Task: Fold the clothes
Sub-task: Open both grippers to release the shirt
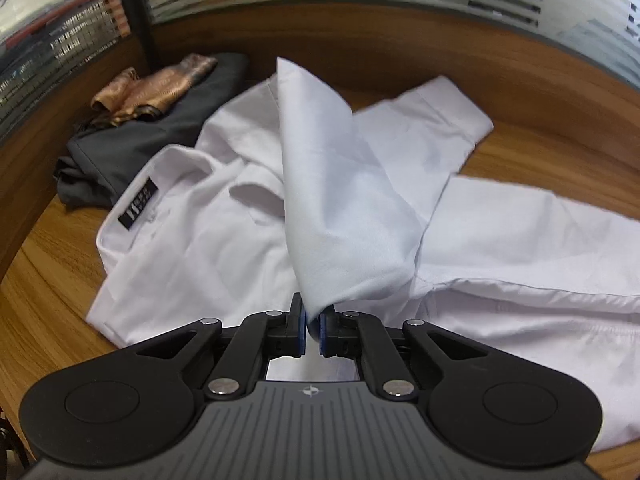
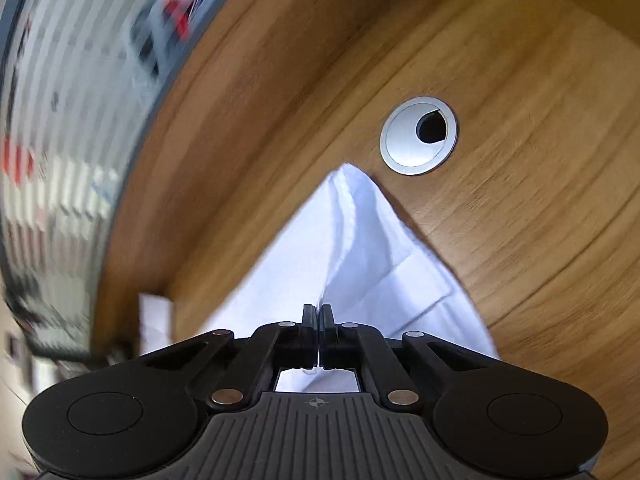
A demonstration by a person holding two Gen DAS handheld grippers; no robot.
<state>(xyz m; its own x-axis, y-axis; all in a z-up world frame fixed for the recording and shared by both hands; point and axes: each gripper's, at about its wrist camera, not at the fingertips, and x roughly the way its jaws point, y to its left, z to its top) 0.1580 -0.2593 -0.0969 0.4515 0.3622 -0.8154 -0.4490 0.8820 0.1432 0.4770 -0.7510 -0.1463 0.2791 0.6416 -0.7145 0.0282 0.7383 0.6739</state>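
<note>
Two grippers, and each of them has cloth pinched between its fingers. My left gripper [image 1: 314, 326], at the lower middle of the left wrist view, is clamped on a fold of the white shirt [image 1: 224, 232] — the held piece rises from the blue pads as a tall pale flap that reaches the upper middle of the frame. The rest of the shirt lies spread on the wooden table [image 1: 48, 300], its collar with a black label [image 1: 138, 209] toward the left and a sleeve stretching to the upper right. In the upper left of that frame a dark grey garment [image 1: 120, 148] sits crumpled beside the shirt, touching its collar end, with a bronze patterned cloth [image 1: 152, 88] piled on top of it.

My right gripper [image 2: 319, 328], at the lower middle of the right wrist view, has its fingers pressed together on another white edge of the shirt — the fabric runs up from them to a point in the centre of the frame. Just beyond that point, to its upper right, a round silver cable grommet [image 2: 418, 136] is set into the tabletop. This view is blurred.
</note>
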